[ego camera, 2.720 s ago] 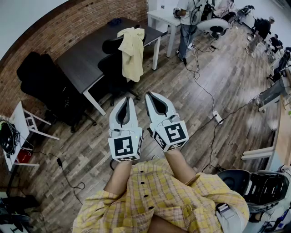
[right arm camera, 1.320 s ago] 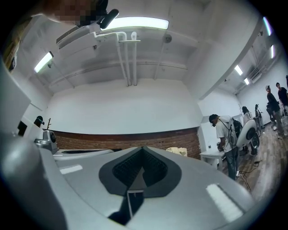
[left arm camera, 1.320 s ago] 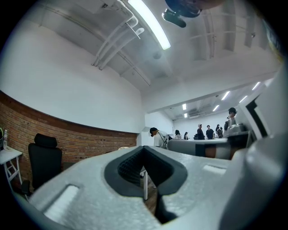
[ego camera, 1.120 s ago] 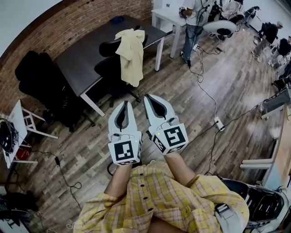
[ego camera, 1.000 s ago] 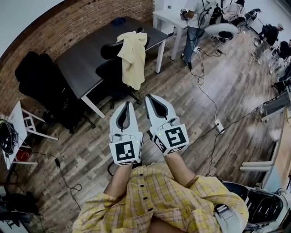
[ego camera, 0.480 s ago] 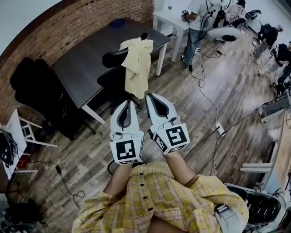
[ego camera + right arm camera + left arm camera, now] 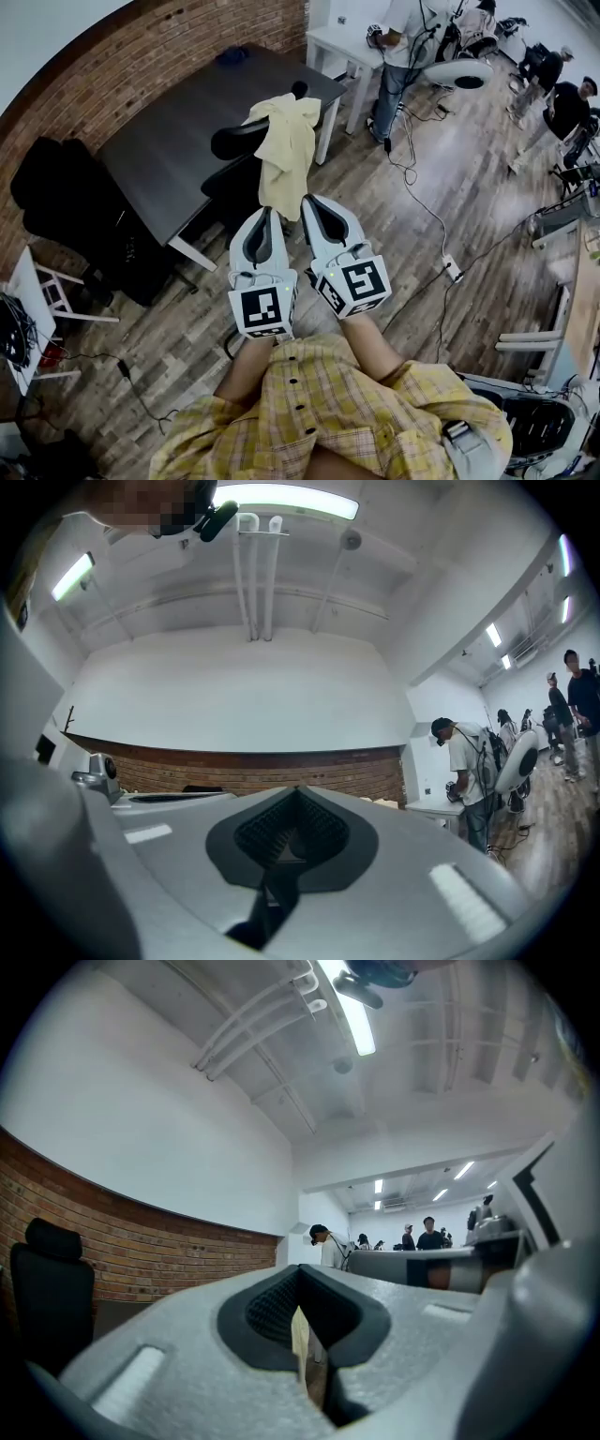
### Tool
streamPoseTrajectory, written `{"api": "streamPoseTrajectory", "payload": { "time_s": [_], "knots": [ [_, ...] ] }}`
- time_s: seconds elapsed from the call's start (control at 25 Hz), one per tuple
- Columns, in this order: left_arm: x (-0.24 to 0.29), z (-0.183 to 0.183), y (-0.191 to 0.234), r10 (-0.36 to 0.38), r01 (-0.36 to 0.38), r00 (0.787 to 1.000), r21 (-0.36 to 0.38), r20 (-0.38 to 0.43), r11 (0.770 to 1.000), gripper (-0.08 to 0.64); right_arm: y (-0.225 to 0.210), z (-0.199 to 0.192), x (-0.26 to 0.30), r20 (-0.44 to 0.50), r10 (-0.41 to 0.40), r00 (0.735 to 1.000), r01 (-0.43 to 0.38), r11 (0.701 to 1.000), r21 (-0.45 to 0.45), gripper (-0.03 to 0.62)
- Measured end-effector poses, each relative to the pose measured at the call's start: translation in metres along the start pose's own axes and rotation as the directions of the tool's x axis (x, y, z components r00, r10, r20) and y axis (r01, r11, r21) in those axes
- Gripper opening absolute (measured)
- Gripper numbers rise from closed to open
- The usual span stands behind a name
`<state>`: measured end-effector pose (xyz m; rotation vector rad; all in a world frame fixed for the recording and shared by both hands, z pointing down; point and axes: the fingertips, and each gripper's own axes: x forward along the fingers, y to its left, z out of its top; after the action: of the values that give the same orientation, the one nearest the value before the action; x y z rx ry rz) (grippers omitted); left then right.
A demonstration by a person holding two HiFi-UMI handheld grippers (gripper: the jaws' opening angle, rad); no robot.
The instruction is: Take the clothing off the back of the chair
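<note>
A pale yellow garment [image 7: 289, 150] hangs over the back of a black office chair [image 7: 232, 178] at the near edge of a dark table [image 7: 169, 141]. In the head view both grippers are held side by side just short of the chair. The left gripper [image 7: 262, 214] and the right gripper [image 7: 314, 202] are both shut with nothing in them, their tips close to the garment's lower hem. In the left gripper view the left gripper [image 7: 298, 1274] shows a sliver of the yellow garment [image 7: 300, 1340] past its closed jaws. The right gripper [image 7: 297, 794] looks toward the brick wall.
A white table [image 7: 328, 42] and several people [image 7: 394, 56] stand at the back right. A cable with a power strip [image 7: 452, 272] runs over the wooden floor on the right. Black chairs [image 7: 56, 197] and a white stool [image 7: 37, 291] sit at the left.
Both grippers have moved forward toward the chair, still shut and side by side. The garment and chair now sit closer to their tips in the head view.
</note>
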<state>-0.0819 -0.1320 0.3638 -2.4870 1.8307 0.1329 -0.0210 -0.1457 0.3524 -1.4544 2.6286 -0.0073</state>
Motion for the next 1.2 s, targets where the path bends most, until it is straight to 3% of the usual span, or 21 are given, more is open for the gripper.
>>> {"api": "streamPoseTrajectory", "payload": {
  "time_s": [0.64, 1.2],
  "knots": [
    [0.041, -0.003, 0.039, -0.065, 0.065, 0.998, -0.015, -0.001, 0.998, 0.0, -0.005, 0.0, 0.054, 0.0, -0.063, 0.998, 0.063, 0.998, -0.012, 0.005],
    [0.068, -0.012, 0.042, -0.045, 0.045, 0.999, -0.018, -0.015, 0.999, 0.0, -0.031, 0.0, 0.078, -0.005, -0.048, 0.999, 0.048, 0.999, -0.005, 0.005]
  ]
}}
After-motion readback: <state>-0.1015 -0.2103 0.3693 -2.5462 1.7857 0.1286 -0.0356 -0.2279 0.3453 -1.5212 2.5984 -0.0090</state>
